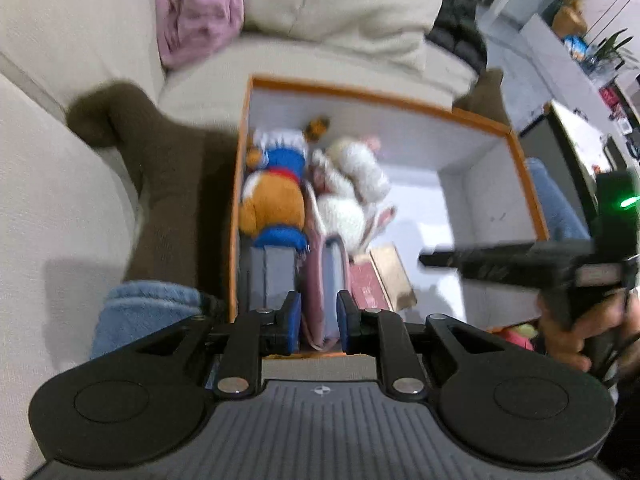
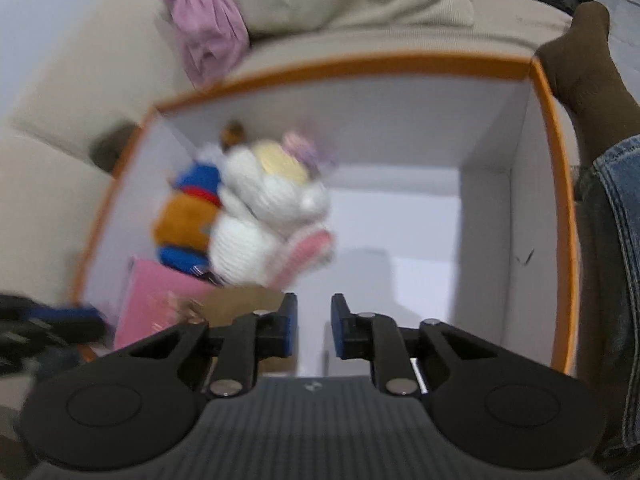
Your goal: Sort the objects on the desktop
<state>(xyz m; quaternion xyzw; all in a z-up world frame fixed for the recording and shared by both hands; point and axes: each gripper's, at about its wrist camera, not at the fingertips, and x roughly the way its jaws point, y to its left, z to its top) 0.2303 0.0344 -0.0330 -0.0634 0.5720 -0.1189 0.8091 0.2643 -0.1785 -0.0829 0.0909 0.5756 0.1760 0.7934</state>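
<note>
Orange-rimmed box (image 1: 372, 98), plush toys (image 1: 276, 184) – books (image 1: 332, 280)

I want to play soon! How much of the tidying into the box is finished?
The bear, the bunny and several books already sit in the orange-rimmed box. The pink book is between the left hand-held gripper's pads; a grip is unclear. The right hand-held gripper is empty. Something colourful waits outside.

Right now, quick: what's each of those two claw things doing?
Left gripper: narrow gap astride the pink book; grip cannot be told.
Right gripper: slightly open, empty.
</note>
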